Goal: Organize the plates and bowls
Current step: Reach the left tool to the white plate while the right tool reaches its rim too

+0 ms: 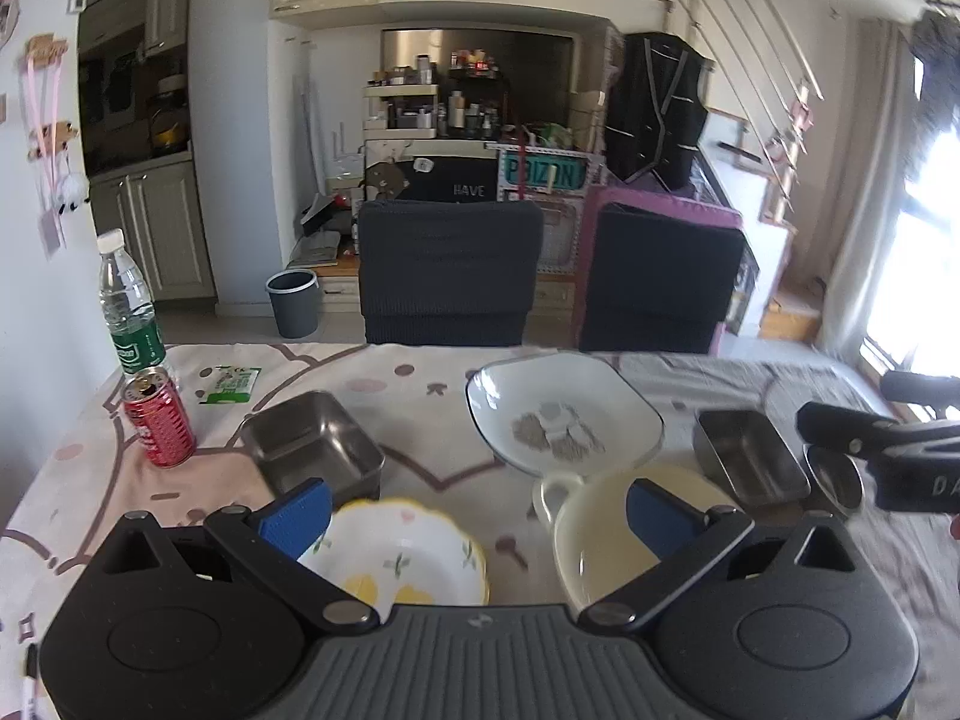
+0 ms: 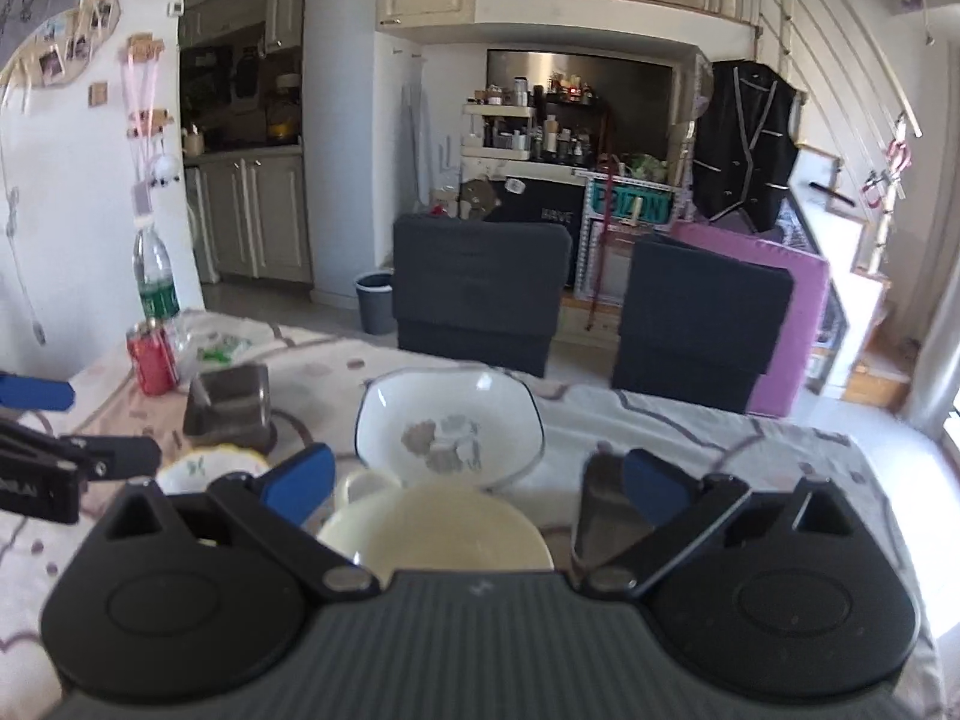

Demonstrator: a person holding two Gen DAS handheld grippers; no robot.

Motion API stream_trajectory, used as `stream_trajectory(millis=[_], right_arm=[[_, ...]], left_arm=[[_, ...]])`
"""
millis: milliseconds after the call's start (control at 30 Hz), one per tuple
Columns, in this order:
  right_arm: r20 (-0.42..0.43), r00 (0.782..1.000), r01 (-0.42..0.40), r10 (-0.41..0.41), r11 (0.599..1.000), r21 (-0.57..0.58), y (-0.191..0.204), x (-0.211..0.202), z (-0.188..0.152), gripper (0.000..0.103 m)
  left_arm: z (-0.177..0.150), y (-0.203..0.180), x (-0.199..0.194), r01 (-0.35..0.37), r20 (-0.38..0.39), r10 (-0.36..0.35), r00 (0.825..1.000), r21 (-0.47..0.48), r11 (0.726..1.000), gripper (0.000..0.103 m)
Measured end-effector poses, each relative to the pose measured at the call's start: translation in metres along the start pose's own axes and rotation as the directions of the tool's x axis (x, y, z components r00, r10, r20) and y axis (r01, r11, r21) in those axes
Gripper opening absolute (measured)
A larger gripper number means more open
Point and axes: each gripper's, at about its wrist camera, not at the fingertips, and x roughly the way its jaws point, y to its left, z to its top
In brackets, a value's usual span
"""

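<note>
On the patterned tablecloth lie a white squarish plate (image 1: 564, 414) with a grey print, a cream bowl with a handle (image 1: 606, 534), a small flowered bowl with a yellow rim (image 1: 402, 552), a square steel tin (image 1: 312, 444), a second steel tin (image 1: 750, 456) and a small round steel dish (image 1: 834, 477). My left gripper (image 1: 477, 516) is open above the flowered bowl and cream bowl, holding nothing. My right gripper (image 2: 477, 483) is open above the cream bowl (image 2: 438, 528), with the white plate (image 2: 450, 420) just beyond; it shows in the left wrist view (image 1: 882, 444) at far right.
A red can (image 1: 159, 417), a water bottle (image 1: 129, 306) and a green packet (image 1: 231, 384) stand at the table's far left. Two dark chairs (image 1: 450, 270) stand behind the far edge. A grey bin (image 1: 294, 303) is on the floor.
</note>
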Motion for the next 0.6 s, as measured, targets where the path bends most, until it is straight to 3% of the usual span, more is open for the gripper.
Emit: stream_trajectory(millis=[167, 267, 367, 500, 600], right_arm=[[0.064, 0.997, -0.032, 0.031, 0.999, 0.012, -0.030, 0.035, 0.023, 0.103], [0.045, 0.999, -0.022, 0.022, 1.000, -0.008, -0.047, 0.061, 0.034, 0.103], [0.045, 0.998, -0.033, 0.032, 0.999, 0.025, -0.065, 0.091, 0.044, 0.103], [-0.021, 1.000, -0.009, 0.010, 0.999, 0.031, -0.078, 0.131, 0.052, 0.103], [-0.072, 0.996, -0.050, 0.053, 0.998, 0.036, -0.086, 0.164, 0.055, 0.103]], left_arm=[[0.025, 0.002, 0.040, 0.009, -0.007, -0.010, 1.000, -0.055, 0.998, 0.103], [0.037, 0.000, 0.062, 0.001, 0.001, -0.001, 1.000, -0.072, 0.997, 0.103], [0.049, 0.002, 0.087, 0.039, -0.008, -0.040, 0.999, -0.090, 0.995, 0.103], [0.057, 0.004, 0.117, 0.049, -0.025, -0.052, 0.998, -0.113, 0.992, 0.103], [0.061, 0.008, 0.137, 0.053, -0.034, -0.057, 0.998, -0.121, 0.991, 0.102]])
